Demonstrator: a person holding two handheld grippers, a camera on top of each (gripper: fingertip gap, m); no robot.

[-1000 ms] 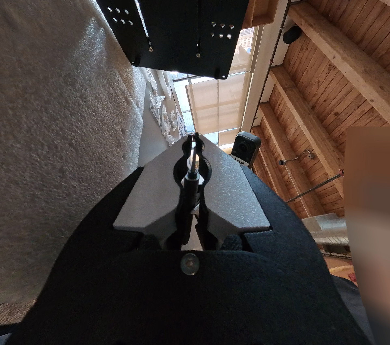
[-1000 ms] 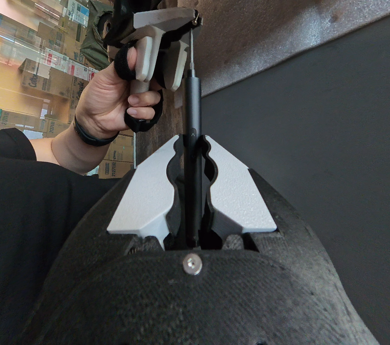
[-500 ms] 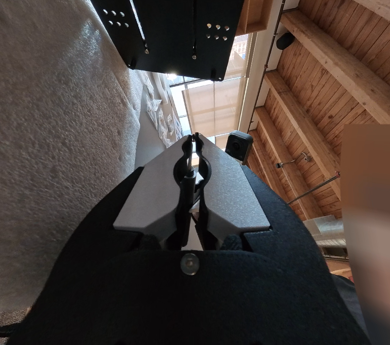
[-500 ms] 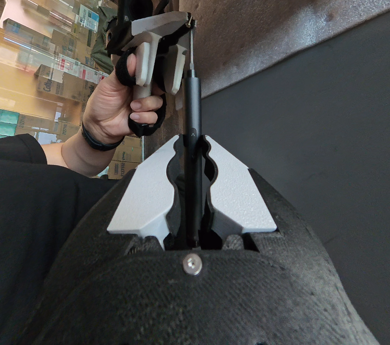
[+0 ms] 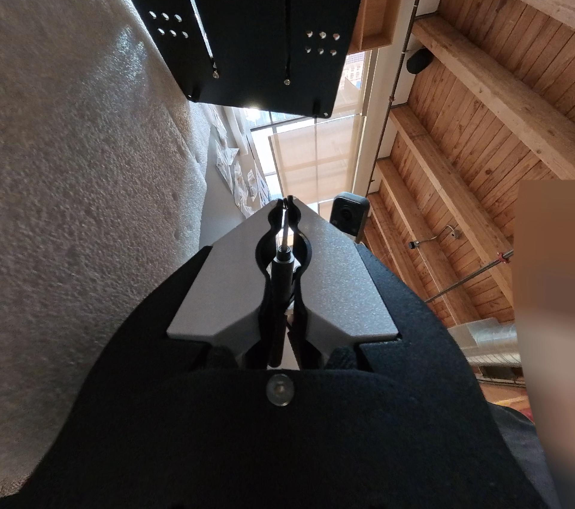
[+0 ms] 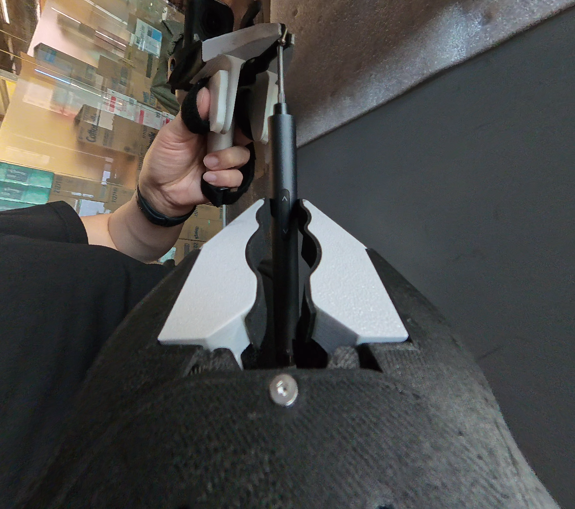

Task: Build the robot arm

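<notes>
Your right gripper (image 6: pixel 284 208) has its white jaws clamped on a slim dark-grey electric screwdriver (image 6: pixel 283 170). Its thin bit runs up to a small brass-coloured screw (image 6: pixel 282 39), which your left gripper (image 6: pixel 281 35) pinches at the jaw tips; your hand (image 6: pixel 183 158) grips that handle. Behind lie white foam sheeting (image 6: pixel 389 12) and the dark-grey tabletop (image 6: pixel 451 183). Farther off in the left wrist view, a perforated black metal plate (image 5: pixel 249 12).

Electric screwdriver (image 6: pixel 283 214): slim, matte black, pen-shaped, two arrow buttons on its barrel; gripped lengthwise in the right gripper (image 6: pixel 283 208). Thin steel bit meets a small screw (image 6: pixel 283 39) pinched at the left gripper (image 5: pixel 287 201) tips.
</notes>
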